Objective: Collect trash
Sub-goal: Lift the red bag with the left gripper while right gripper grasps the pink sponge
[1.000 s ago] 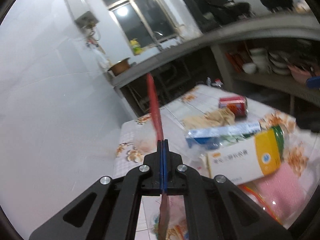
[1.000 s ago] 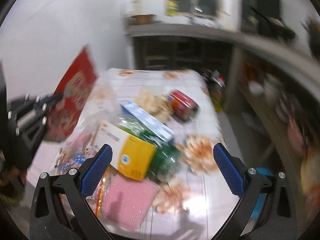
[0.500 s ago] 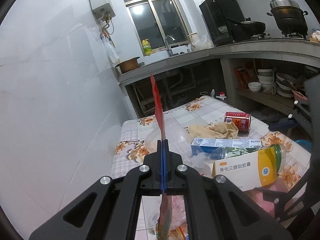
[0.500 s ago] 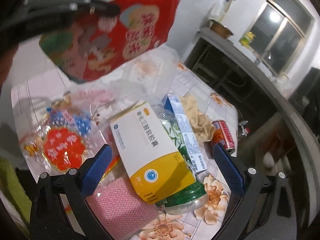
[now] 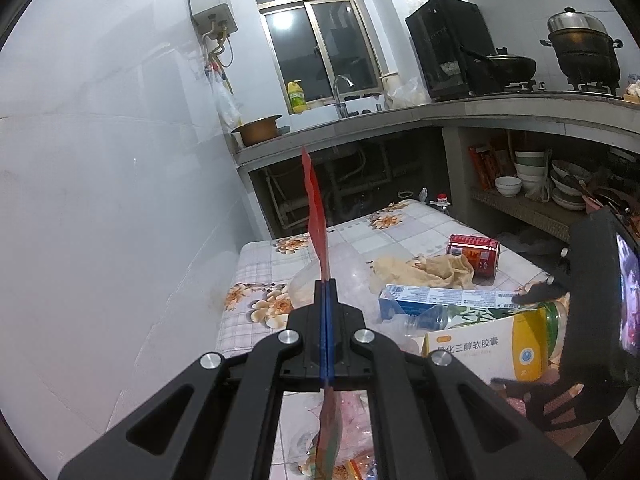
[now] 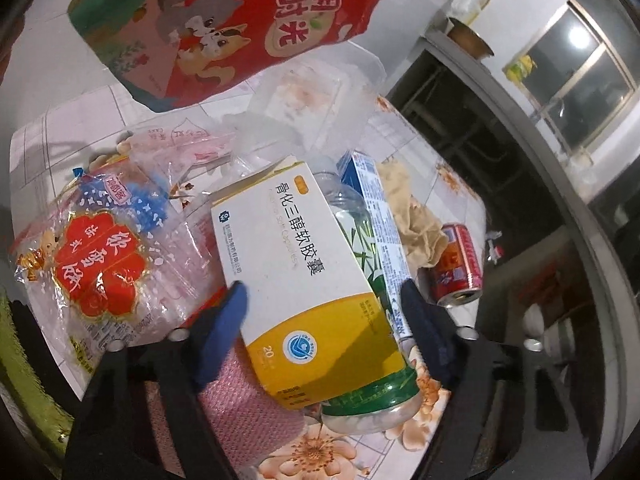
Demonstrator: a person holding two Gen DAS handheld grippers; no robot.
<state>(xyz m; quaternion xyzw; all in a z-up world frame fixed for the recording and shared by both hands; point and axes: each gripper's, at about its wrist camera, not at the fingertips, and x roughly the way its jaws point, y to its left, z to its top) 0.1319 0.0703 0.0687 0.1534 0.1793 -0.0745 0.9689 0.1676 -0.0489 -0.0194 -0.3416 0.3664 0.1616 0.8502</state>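
medicine box (image 6: 304,280): smooth matt cardboard
snack bag (image 6: 240,20): glossy printed plastic film
bottle (image 6: 372,360): clear glossy plastic
can (image 6: 456,268): shiny metal
pink pad (image 6: 248,408): rough mesh
tablecloth (image 5: 404,232): glossy, smooth

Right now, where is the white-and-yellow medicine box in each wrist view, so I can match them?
Left wrist: the medicine box lies at lower right, just left of the right gripper's black body.
Right wrist: the medicine box fills the centre, between the closing pads of the right gripper.
Shared landmark: the red can lying on the table beyond it.
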